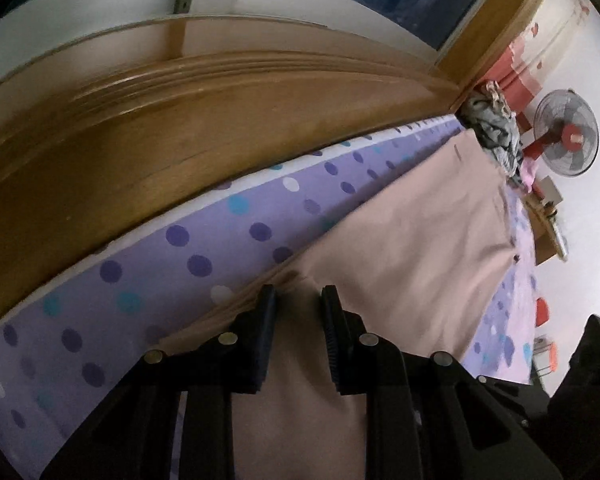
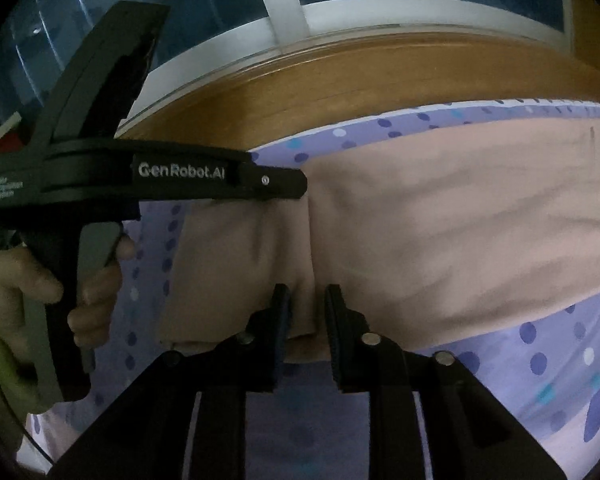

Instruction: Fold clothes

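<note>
Polka-dot purple sheet (image 2: 560, 344) covers the bed, with a wooden headboard (image 1: 100, 152) along its far edge and a window behind. A beige garment (image 2: 440, 232), probably trousers, lies flat across the sheet, its long axis running parallel to the headboard. One end reaches toward a heap of unfolded clothes (image 1: 492, 128) at the far corner near a fan (image 1: 566, 136).

The other end is already turned over on itself, and both grippers work at it. The left gripper (image 1: 298, 300) has its jaws a little apart with a ridge of beige cloth between them, at the edge facing the headboard; whether the pads actually press the cloth I cannot tell. In the right wrist view it reaches in from the left, held by a hand (image 2: 60, 280), with its tip on the fold line.

The right gripper (image 2: 306, 300) sits at the near edge of the same fold. Its jaws stand slightly parted with the doubled hem between them, seemingly not pinched.

From both grippers the unfolded length stretches away sideways along the bed, so the next fold would likely carry this end that way. The two are about equally near.
</note>
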Motion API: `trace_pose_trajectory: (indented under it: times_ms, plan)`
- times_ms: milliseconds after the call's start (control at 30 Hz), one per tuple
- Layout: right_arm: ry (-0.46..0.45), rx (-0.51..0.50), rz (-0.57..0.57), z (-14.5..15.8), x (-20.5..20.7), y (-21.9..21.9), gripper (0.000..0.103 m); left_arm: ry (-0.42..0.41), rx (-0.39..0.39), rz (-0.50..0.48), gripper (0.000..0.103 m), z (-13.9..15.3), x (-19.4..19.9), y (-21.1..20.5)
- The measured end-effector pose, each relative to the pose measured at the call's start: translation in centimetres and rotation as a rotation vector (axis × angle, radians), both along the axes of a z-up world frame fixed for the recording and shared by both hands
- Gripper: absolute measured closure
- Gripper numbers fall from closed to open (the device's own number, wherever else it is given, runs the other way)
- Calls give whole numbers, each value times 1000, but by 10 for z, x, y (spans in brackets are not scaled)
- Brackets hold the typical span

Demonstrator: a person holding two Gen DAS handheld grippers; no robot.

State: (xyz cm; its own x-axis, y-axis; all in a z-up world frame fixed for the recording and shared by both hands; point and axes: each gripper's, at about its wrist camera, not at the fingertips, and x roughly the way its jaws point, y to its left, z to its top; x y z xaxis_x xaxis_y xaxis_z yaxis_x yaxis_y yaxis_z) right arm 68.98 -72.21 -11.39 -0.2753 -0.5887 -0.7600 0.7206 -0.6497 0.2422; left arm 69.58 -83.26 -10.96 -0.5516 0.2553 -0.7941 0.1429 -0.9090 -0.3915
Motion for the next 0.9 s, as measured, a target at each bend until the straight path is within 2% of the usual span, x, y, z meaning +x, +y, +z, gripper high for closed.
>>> trace_pose_trajectory:
  times_ms: [100,167,200,300,400,533,667,800,867,900]
  plan:
    - [38,23,-34,8,5,3,72,26,13,-6,74,12,14,-8]
    - [95,-1,-35,21,16,8,71,71,-21,26,54,26,33,-19]
    - [141,-7,-18,28,25,9,69,84,-31,52,51,31,42,-27]
    - [241,2,50,41,47,2,59,94,6,104,50,32,60,-47]
    - [276,-9,127,44,68,-10,59,82,78,116,49,19,73,-58]
    - [293,46,219,31,86,-37,59,45,157,87,49,-4,70,-51]
    - [308,120,259,14,92,-55,59,17,118,50,48,-15,60,-37]
    - [322,180,252,0,95,-62,59,30,123,38,36,-14,56,-33]
    - [338,185,240,-2,97,-63,59,28,103,44,36,-14,54,-31]
    - [341,187,238,-2,97,-63,59,22,84,57,40,-13,53,-29]
